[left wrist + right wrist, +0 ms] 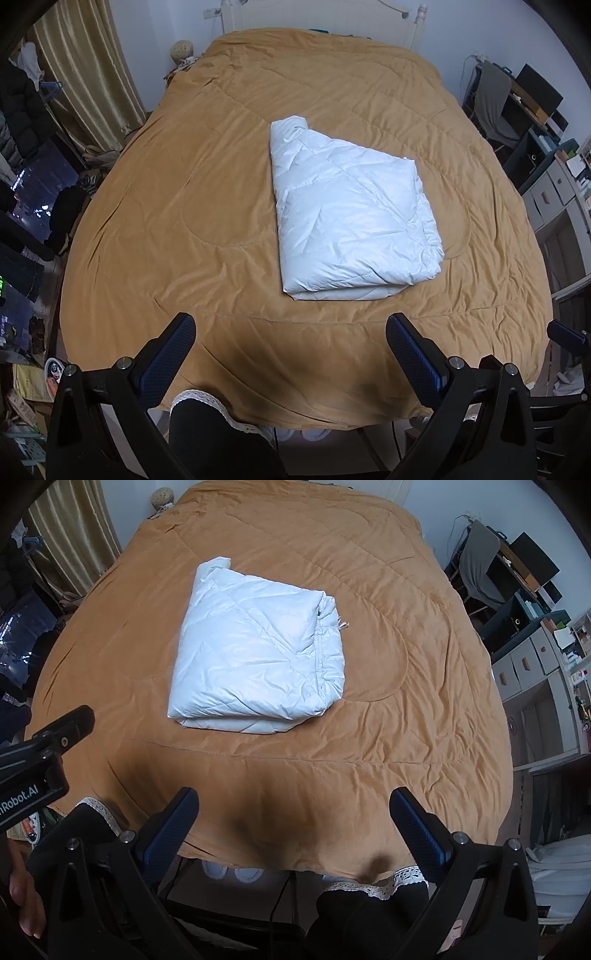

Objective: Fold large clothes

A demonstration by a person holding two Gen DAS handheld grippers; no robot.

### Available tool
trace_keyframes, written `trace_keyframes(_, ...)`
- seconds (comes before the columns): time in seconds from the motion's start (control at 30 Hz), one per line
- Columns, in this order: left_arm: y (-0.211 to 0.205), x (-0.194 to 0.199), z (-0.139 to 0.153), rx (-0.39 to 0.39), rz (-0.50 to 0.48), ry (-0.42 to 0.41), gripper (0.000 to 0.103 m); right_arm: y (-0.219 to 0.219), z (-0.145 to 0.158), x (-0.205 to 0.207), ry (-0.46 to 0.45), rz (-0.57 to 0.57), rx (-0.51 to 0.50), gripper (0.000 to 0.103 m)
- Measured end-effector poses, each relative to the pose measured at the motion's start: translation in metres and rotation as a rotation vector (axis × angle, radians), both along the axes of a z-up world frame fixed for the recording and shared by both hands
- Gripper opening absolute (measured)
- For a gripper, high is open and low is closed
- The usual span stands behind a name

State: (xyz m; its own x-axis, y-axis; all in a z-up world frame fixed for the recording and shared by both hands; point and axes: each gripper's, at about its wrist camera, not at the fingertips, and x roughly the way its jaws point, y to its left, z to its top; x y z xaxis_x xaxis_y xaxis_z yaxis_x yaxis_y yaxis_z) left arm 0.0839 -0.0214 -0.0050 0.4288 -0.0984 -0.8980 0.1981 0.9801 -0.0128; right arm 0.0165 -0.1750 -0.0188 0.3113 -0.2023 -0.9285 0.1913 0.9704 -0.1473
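A white padded garment (351,214) lies folded into a thick square bundle on the tan quilt (184,206) that covers the bed. The right wrist view shows the same bundle (255,657) left of centre, its zip edge facing right. My left gripper (291,332) hangs open above the bed's near edge, well short of the bundle, with nothing between its blue pads. Over the same near edge my right gripper (295,808) is open and empty too. The left gripper's black body (44,746) shows at the left edge of the right wrist view.
A white headboard (325,18) stands at the far end. Gold curtains (85,74) and dark clutter fill the left side. On the right are a chair (495,107), a desk and grey drawers (532,664). A person's dark, lace-trimmed legs (369,904) stand at the bed's foot.
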Motion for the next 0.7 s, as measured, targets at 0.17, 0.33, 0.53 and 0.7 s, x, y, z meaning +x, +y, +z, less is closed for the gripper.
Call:
trace_keyframes(0.17, 0.0012, -0.0020, -0.0006, -0.009, 0.004, 0.003, 0.103, -0.0004, -0.0032, -0.0010, 0.011, 0.000, -0.002, 0.103)
trace_keyframes(0.33, 0.0015, -0.0020, -0.0007, -0.023, 0.002, 0.012, 0.103, -0.0028, -0.0058, 0.0012, 0.020, 0.004, -0.003, 0.103)
trace_keyframes(0.53, 0.0001, -0.0027, -0.0009, -0.028, -0.009, 0.017, 0.103, -0.0012, -0.0067, 0.0015, 0.028, 0.005, -0.003, 0.103)
trace_keyframes(0.7, 0.0007, -0.0027, -0.0016, -0.039, -0.005, 0.024, 0.103, 0.0009, -0.0096, -0.0007, 0.033, 0.012, -0.002, 0.103)
